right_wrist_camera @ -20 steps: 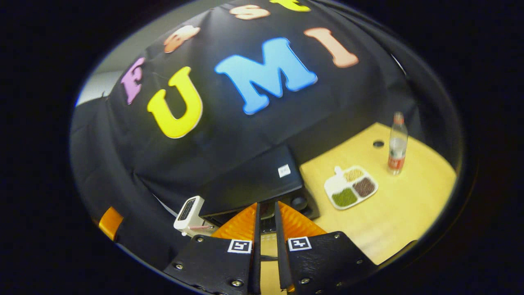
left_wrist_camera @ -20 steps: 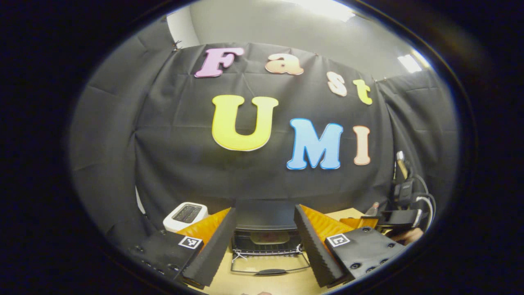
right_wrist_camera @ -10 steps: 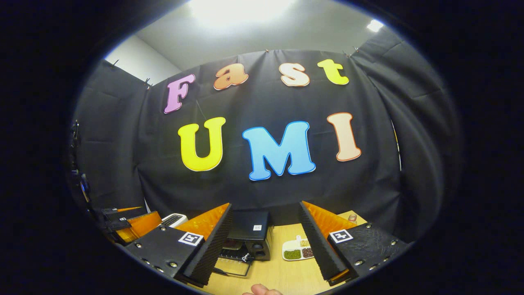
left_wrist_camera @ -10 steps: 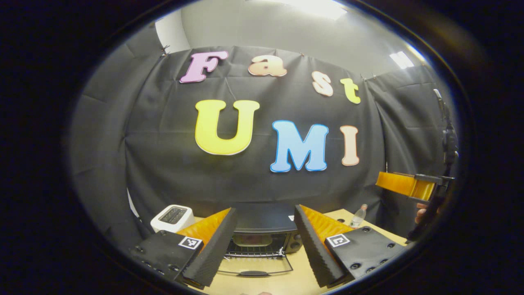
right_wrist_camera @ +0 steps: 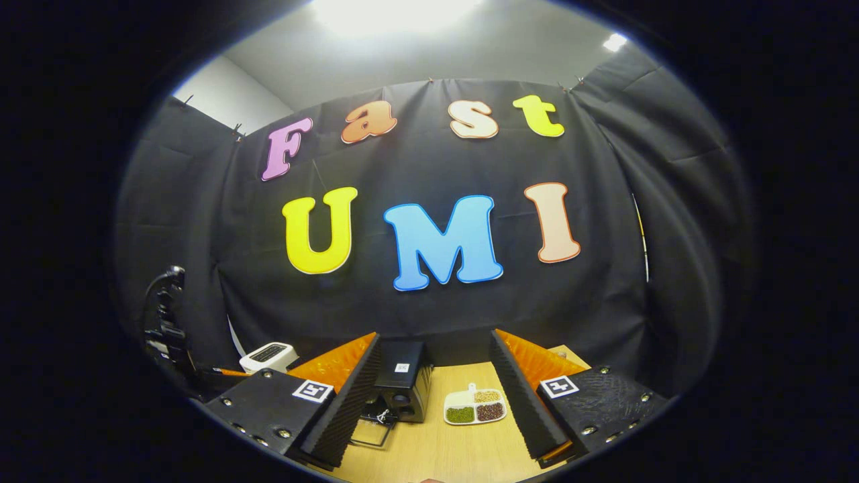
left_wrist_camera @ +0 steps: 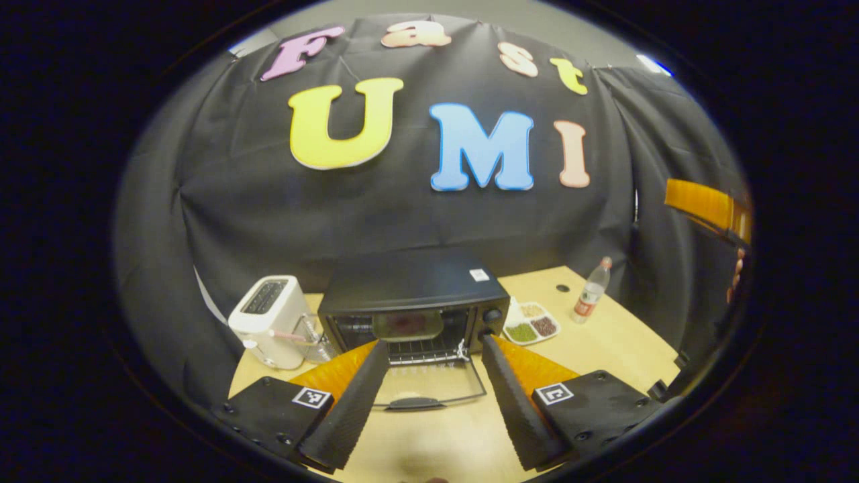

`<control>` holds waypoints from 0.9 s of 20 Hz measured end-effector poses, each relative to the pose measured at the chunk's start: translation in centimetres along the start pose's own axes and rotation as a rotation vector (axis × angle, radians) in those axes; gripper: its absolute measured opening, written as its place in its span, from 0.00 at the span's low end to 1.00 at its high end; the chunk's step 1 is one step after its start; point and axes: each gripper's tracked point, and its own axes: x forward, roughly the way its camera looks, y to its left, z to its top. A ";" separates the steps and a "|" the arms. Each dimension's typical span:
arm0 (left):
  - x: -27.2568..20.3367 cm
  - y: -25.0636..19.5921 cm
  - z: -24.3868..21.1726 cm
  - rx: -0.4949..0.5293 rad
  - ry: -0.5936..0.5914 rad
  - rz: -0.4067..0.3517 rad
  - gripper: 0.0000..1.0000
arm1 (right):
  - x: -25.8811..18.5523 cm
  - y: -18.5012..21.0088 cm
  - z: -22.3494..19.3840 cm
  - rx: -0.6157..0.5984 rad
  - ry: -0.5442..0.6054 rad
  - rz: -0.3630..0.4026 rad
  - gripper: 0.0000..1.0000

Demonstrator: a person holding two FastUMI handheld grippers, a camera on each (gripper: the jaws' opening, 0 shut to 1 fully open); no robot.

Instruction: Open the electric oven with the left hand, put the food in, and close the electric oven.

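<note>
I see both grippers — left gripper and right gripper — spread wide, gripping nothing; the oven sits ahead, door dropped open (food inside).

Probably a cloth-walled booth

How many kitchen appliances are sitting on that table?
2: a black oven in the middle, door dropped open, and a white toaster to its left. Others may be hidden.

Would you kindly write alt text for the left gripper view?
A black electric oven sits on a wooden table, its glass door folded down open. The open left hand-held gripper faces it, between a white toaster and a divided food tray.
</note>
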 end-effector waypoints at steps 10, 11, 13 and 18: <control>5.7 0.8 -10.4 -0.028 0.347 0.015 0.95 | 0.5 -3.9 -2.4 0.020 0.072 -0.062 0.96; 6.0 0.9 -11.3 -0.028 0.375 0.016 0.98 | 0.6 -4.3 -2.6 0.023 0.079 -0.069 0.96; 6.8 1.3 -12.9 -0.032 0.431 0.021 0.95 | 0.9 -4.9 -3.1 0.029 0.093 -0.081 0.96; 8.7 1.8 -17.9 -0.054 0.596 0.012 0.95 | 1.3 -6.1 -4.4 0.039 0.125 -0.108 0.97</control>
